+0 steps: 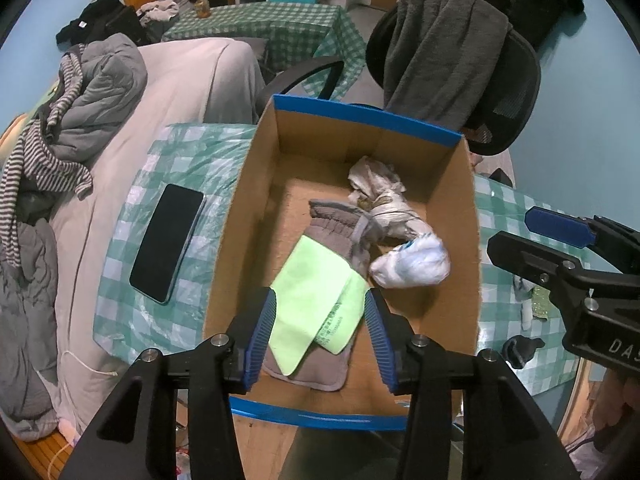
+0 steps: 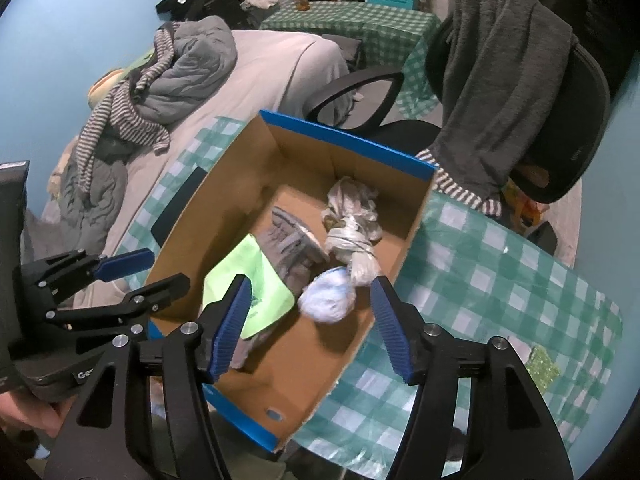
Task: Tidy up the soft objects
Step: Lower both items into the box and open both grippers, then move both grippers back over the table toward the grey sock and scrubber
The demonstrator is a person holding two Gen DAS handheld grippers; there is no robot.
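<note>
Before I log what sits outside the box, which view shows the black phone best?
The left wrist view: the phone lies fully visible, screen up, on the checked tablecloth left of the cardboard box. In the right wrist view only a dark sliver of it shows; the box wall hides the rest.
</note>
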